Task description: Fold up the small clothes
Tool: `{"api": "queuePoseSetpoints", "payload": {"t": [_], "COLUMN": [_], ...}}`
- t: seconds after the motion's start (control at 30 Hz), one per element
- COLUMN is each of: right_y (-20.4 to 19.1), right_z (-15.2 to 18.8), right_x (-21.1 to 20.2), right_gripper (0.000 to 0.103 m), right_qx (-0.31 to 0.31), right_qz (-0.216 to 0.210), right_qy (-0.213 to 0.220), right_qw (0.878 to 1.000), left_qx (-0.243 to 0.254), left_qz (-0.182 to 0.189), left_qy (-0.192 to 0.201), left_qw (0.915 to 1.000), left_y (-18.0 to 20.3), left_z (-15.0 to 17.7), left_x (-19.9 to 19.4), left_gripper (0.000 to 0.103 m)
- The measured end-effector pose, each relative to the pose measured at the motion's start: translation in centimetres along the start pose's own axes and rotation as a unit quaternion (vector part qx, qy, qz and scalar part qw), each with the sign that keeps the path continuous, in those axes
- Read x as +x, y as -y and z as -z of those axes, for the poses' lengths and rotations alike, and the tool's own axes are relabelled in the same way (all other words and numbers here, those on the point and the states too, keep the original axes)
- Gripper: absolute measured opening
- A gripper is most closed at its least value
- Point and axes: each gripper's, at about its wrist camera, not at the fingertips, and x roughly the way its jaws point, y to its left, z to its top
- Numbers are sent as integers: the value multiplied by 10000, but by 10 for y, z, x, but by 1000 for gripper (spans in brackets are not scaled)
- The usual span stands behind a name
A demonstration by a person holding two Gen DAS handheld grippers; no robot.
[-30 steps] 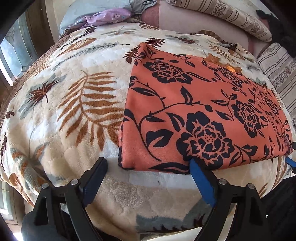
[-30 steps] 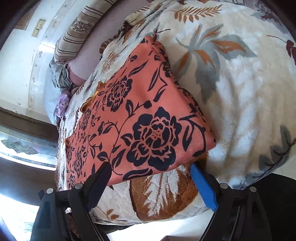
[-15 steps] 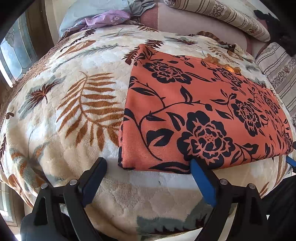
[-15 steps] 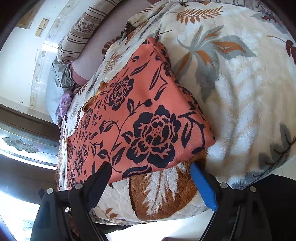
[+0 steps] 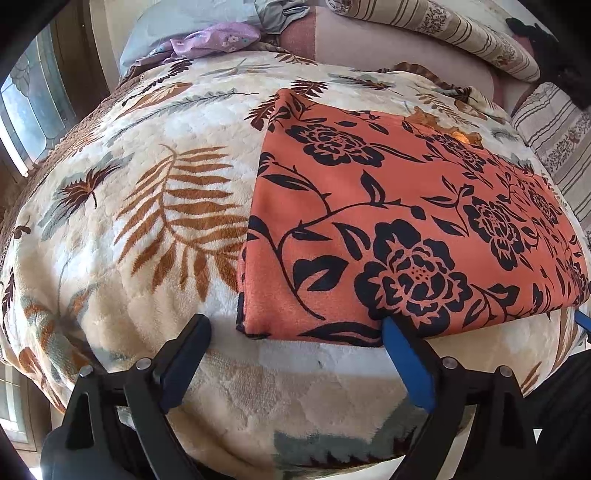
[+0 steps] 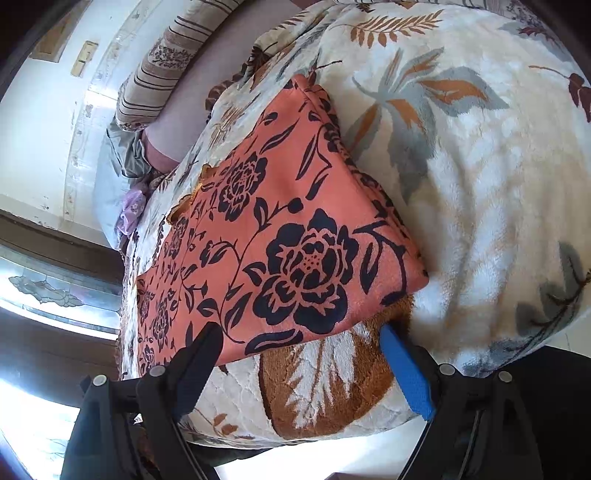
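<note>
**Folded floral cloth flat on plush blanket, both tools spread wide**

While spread wide and gripping nothing, left gripper (image 5: 295,345) poised low over the near hem of the cloth: black hinged arms with round metal pivot pins, flat blue rubbery pads on the inner faces. Right-hand fingertip (image 5: 397,334) at the hem, contact impossible to judge; other fingertip over bare blanket, just left of the cloth's near corner. Right gripper (image 6: 301,345) likewise released, same black arms and blue pads, straddling the opposite near corner without pinching it; one dark finger overlapping the hem in view, the blue one just off the corner over a brown fleece patch.

Beyond the tips, folded cloth (image 5: 406,229) (image 6: 280,243): coral-orange woven fabric with a faint sheen, printed with black roses, leaves and curling stems. Roughly rectangular, lying flat, edges crisp and doubled, layers visible along one side seam. Slight ruffle of orange fabric poking out at the far edge.

Underneath, blanket (image 5: 147,221) (image 6: 480,166): thick cream fleece, quilt-stitched, soft nap, patterned with rust fern fronds and grey-blue leaves, draped over a rounded surface.

Farther back, striped pillows (image 5: 443,26) in beige with floral bands, a crumpled lilac garment (image 5: 218,37) against pale grey-blue bedding, and patterned window glass (image 5: 33,118) at the left margin.
</note>
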Motion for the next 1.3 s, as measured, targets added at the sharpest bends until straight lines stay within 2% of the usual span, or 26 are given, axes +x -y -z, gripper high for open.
{"api": "queuePoseSetpoints", "payload": {"t": [0.43, 0.53, 0.67, 0.77, 0.9, 1.07, 1.17, 1.27, 1.3], "right_y": [0, 1, 0, -3, -21, -61, -80, -81, -77], "right_z": [0, 0, 0, 1, -1, -26, -54, -92, -106], "right_x": [0, -1, -1, -2, -17, -21, -1, 31, 45], "right_gripper": [89, 89, 89, 89, 89, 89, 89, 89, 89], "right_qx": [-5, -6, -32, -68, -248, -662, -792, -626, -491], "right_qz": [-10, -33, -13, 37, -5, -192, -422, -668, -702], "right_qy": [7, 6, 22, 58, 306, 323, 111, -123, -225], "right_qw": [10000, 10000, 10000, 10000, 9992, 9971, 9959, 9957, 9961], "left_qx": [33, 36, -54, 0, 335, 739, 906, 924, 959], "left_qz": [-51, -76, 147, 443, 722, 1069, 1059, 1043, 1064], "left_qy": [60, 369, 952, 1129, 1243, 1233, 1053, 728, 811], "left_qw": [10000, 9993, 9953, 9926, 9891, 9838, 9846, 9876, 9864], "left_y": [1, 5, 13, 26, 54, 92, 105, 104, 102], "left_z": [-2, -6, -20, -33, -45, -63, -66, -59, -55], "left_x": [-1, -13, -41, -50, -49, -29, -3, 24, 27], "left_gripper": [95, 95, 95, 95, 95, 95, 95, 95, 95]}}
